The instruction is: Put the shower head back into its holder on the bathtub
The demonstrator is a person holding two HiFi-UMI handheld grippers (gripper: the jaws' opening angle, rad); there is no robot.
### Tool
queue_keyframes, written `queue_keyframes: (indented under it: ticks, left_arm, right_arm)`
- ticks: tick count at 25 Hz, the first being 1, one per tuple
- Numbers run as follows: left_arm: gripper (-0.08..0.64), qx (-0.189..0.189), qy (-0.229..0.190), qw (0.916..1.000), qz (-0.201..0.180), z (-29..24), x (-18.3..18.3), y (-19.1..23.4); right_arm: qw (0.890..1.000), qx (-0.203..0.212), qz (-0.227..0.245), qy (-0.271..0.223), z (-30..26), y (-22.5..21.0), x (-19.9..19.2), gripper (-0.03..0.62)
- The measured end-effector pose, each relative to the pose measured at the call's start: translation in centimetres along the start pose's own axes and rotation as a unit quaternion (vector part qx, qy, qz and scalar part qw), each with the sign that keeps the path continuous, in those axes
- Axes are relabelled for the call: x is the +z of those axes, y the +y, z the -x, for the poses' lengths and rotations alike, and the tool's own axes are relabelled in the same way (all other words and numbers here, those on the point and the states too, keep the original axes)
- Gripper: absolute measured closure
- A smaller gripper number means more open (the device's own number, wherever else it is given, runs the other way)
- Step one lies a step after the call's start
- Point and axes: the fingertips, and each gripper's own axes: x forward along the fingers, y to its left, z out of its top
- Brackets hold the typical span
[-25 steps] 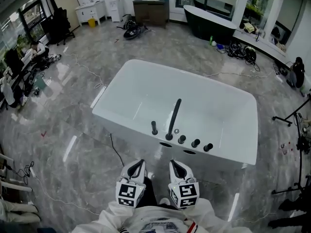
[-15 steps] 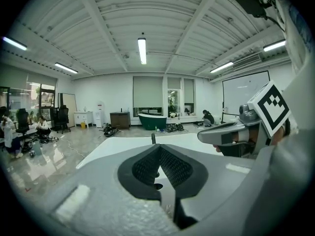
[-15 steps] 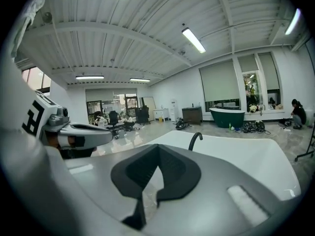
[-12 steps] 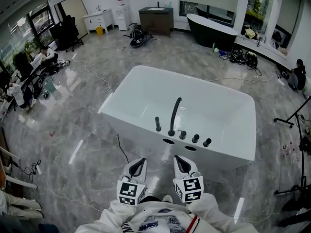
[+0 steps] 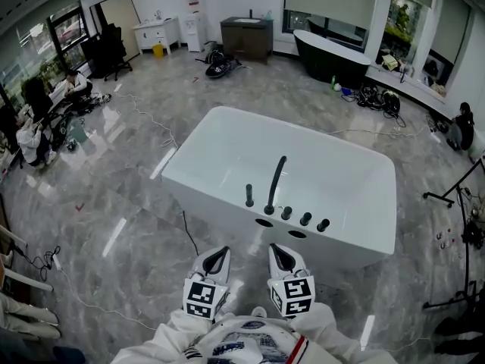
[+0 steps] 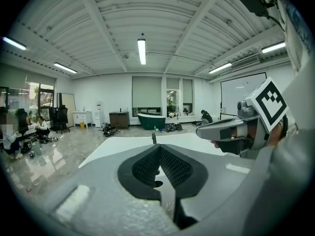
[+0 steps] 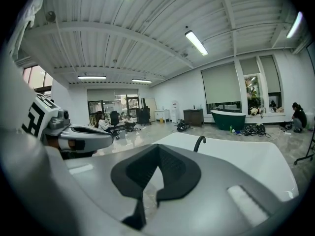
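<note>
Claws: left claw (image 5: 216,254) and right claw (image 5: 277,249) both pressed together, empty; well apart from the bathtub (image 5: 345,247)
Shower head (image 5: 249,195): upright on the near rim, just left of the spout (image 5: 274,180); seems to be seated in its holder
Risk: I think a shut claw reaching in could knock it loose

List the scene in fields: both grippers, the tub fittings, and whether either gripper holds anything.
left gripper: jaws shut, empty, short of the bathtub
right gripper: jaws shut, empty, beside the left one
bathtub: white, freestanding
spout: black, curved, rising from the near rim
black post: short, upright, left of the spout; shower head or not, cannot tell
knobs: three, black, in a row right of the spout
</note>
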Motion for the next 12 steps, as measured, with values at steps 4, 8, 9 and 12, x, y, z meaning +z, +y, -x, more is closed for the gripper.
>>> queue_keyframes:
  ticks: [4,8,9,12]
  left_arm:
    - [0.561,-0.01,-0.001,0.9999,-0.003,0.03,0.22,-0.1]
    - [0.561,-0.015,-0.002,0.9999,-0.003,-0.03,0.41,-0.17]
    - [0.56,-0.015,-0.002,0.9999,-0.003,-0.02,0.48,-0.21]
    - [0.56,-0.016,-0.001,0.9999,-0.004,0.06,0.55,-0.32]
  right_arm:
    - [1.0,-0.005,0.005,-0.002,0.07,0.38,0.45,0.589]
    - [1.0,-0.012,0.001,-0.002,0.26,0.17,0.34,0.589]
    - [1.0,-0.012,0.0,-0.001,0.33,0.13,0.32,0.589]
    - [1.0,-0.013,0.0,0.001,0.53,0.15,0.26,0.588]
